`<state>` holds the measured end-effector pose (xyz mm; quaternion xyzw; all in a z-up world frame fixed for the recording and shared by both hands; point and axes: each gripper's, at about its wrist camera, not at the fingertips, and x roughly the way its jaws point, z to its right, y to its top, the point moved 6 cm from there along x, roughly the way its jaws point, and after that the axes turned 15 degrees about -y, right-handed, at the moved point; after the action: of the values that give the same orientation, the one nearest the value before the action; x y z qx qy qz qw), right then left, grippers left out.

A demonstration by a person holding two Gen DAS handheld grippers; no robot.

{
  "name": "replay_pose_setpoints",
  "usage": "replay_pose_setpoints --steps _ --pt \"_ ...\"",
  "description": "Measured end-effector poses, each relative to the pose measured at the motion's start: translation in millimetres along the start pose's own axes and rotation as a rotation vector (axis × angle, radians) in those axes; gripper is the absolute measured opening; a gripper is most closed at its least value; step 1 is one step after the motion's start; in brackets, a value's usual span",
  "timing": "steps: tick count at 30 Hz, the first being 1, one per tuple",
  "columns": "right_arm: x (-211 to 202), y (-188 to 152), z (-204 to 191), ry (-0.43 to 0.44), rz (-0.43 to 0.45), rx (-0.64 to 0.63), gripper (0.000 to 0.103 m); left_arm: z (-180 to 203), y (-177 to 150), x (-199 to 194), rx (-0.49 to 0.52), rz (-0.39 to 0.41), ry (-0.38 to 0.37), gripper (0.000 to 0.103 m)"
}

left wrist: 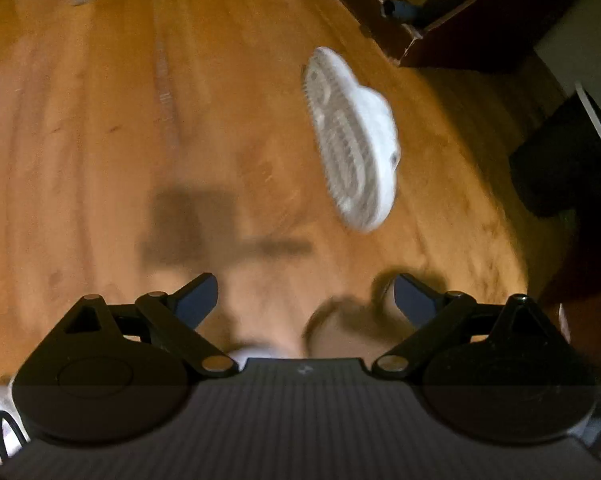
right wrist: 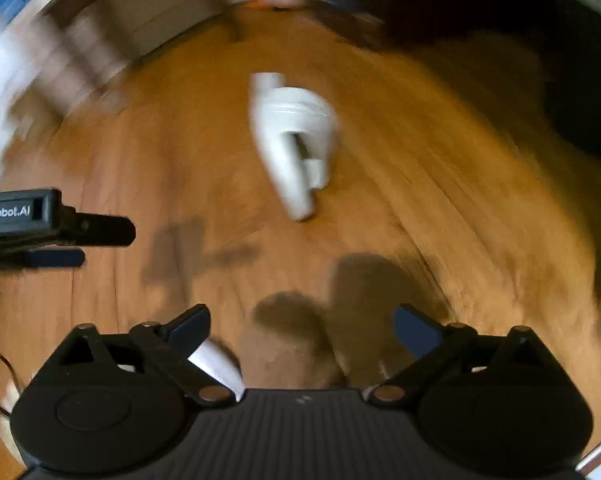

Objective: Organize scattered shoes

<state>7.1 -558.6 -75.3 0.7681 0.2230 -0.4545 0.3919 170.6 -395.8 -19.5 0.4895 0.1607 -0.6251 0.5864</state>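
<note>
Reaching for shoe: both grippers hang over the wooden floor (left wrist: 100,140), nothing gripped.
White sandal (left wrist: 352,140): lies sole-up on its side, apart from both tools.
Dark cabinet (left wrist: 440,32): open front, contents too blurred to tell, perhaps a shoe.
Left gripper (left wrist: 304,300): jaws wide, empty.
Right gripper (right wrist: 302,328): jaws wide, empty.
Next move: lower onto the sandal's edge, then close.

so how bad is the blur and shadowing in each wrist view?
Left wrist: mild smear, white sandal sole ribs still readable, tongs' shadow on the wooden floor. Right wrist: heavy streaking at the edges, sandal soft-edged, shadows ahead of the right tongs; both show fisheye bending.
</note>
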Motion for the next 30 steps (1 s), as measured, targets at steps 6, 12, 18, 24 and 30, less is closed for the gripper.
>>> replay_pose_setpoints --steps 6,12,18,24,30 --pt "21 25 14 -0.027 -0.012 0.026 0.097 36 56 70 0.117 0.041 -0.104 0.096" --pt "22 43 27 -0.019 -0.027 0.029 0.097 29 65 113 0.221 0.043 -0.041 0.093" --pt "14 60 10 -0.019 -0.005 -0.043 0.097 -11 53 115 0.156 0.068 -0.024 0.096" --pt "33 60 -16 -0.052 -0.01 -0.143 0.097 -42 43 94 0.117 0.068 0.074 0.093" --pt "48 51 -24 -0.034 -0.056 -0.146 0.097 -100 53 72 -0.111 0.138 -0.019 0.082"
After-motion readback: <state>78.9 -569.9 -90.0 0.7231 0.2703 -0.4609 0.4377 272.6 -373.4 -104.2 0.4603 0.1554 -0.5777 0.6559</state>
